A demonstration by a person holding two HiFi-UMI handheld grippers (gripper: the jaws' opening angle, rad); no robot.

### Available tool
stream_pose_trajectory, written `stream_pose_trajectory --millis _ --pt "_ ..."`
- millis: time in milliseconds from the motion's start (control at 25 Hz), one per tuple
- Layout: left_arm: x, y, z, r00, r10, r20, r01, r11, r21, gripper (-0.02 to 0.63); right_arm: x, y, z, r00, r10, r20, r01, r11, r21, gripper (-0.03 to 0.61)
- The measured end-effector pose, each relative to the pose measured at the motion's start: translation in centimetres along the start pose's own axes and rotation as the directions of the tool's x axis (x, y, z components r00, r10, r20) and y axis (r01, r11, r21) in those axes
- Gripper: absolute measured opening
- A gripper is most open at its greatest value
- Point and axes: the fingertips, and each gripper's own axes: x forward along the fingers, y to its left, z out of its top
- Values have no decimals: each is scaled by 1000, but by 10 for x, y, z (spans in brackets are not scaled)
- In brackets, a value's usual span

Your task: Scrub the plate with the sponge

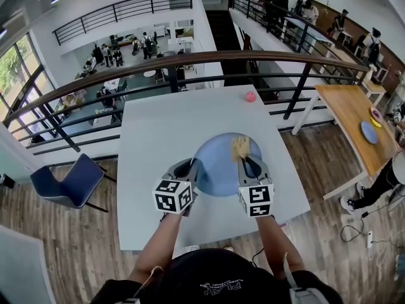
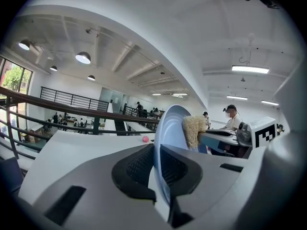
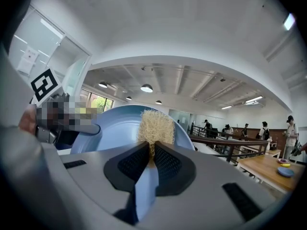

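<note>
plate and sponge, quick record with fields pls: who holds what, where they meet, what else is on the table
plate: blue, rim clamped in the left gripper
sponge: tan, fibrous, clamped in the right gripper, against the plate's face near its far rim
left gripper: shut on the plate
right gripper: shut on the sponge
table: white, under the plate; cannot tell whether the plate rests on it
other: pink ball near the table's far edge, apart from the plate
</note>
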Motion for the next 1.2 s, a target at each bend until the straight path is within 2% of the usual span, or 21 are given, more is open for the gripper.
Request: stream_pose_trajectory --millis 200,440,600,1200 --pt "-4 3 -1 1000 14 4 -13 1000 -15 26 -16 29 9 998 68 15 -68 998 -1 44" --pt "-3 10 3 1000 19 13 -19 1000 -23 26 -12 81 4 983 182 -13 -182 983 1 44" --pt "-3 9 0 1000 19 16 -19 1000 -24 26 -9 102 -1 974 226 -22 -226 974 -9 44" --pt "-2 5 -2 1000 15 12 -15 999 -32 26 9 121 -10 969 238 -69 -239 971 3 44"
